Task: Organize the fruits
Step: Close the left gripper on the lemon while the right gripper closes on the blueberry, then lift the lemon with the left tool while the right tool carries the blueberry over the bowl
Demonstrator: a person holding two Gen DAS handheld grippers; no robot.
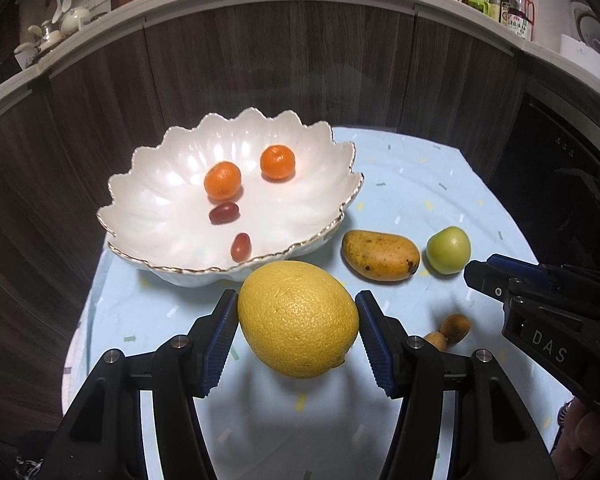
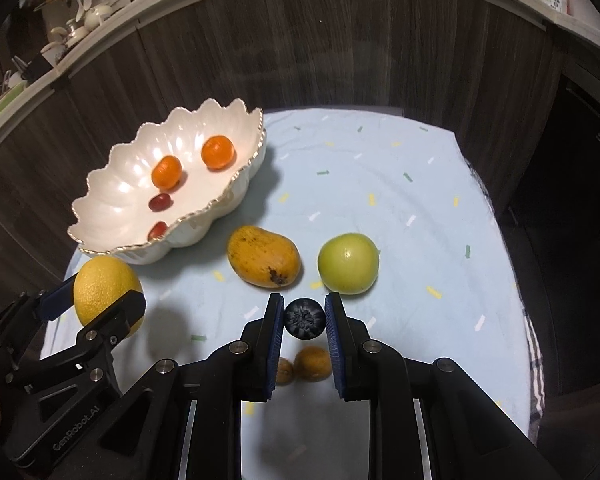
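My left gripper (image 1: 298, 316) is shut on a large yellow citrus fruit (image 1: 298, 318), lifted above the cloth just in front of the white scalloped bowl (image 1: 148, 184). The same fruit (image 2: 104, 292) shows at the left of the right wrist view. My right gripper (image 2: 304, 318) is shut on a small dark blueberry (image 2: 304, 317), held above the cloth. In the bowl (image 2: 112, 204) lie two small oranges (image 1: 222, 180) (image 1: 277, 162) and two red grape tomatoes (image 1: 224, 212) (image 1: 241, 246). A yellow mango (image 2: 263, 256) and a green round fruit (image 2: 348, 263) rest on the cloth.
Two small brown fruits (image 2: 312, 364) lie on the pale blue cloth (image 2: 380, 184) under my right gripper. A dark wood cabinet front (image 1: 300, 64) rises behind the table, with a counter of bottles and crockery above. A dark appliance (image 2: 572, 200) stands at the right.
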